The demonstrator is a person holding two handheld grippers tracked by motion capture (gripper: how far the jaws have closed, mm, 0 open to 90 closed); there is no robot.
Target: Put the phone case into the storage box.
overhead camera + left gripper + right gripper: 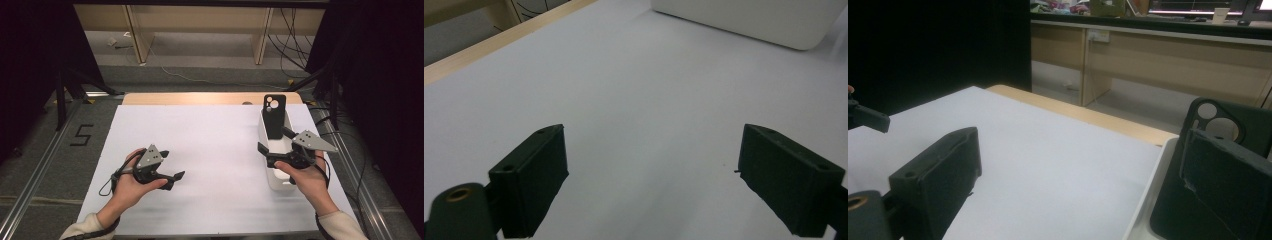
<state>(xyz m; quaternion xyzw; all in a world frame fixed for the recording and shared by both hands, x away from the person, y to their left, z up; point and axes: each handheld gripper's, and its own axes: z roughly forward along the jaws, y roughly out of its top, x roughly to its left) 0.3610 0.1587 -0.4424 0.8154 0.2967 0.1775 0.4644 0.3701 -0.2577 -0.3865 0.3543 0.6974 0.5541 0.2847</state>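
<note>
One phone case [275, 116] upright in one white bin [278, 181]; two grippers, left [171, 167] and right [272, 141], jaws apparently spread, empty.

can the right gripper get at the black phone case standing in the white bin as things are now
Probably yes. The right gripper hangs over the white bin with its jaws open, and the black phone case stands upright just beyond, its top half clear above the rim. Nothing lies between them.

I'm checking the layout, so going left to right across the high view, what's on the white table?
Left gripper, open over the bare white table → white bin with the black phone case standing in its far end; right gripper open over the bin.
</note>
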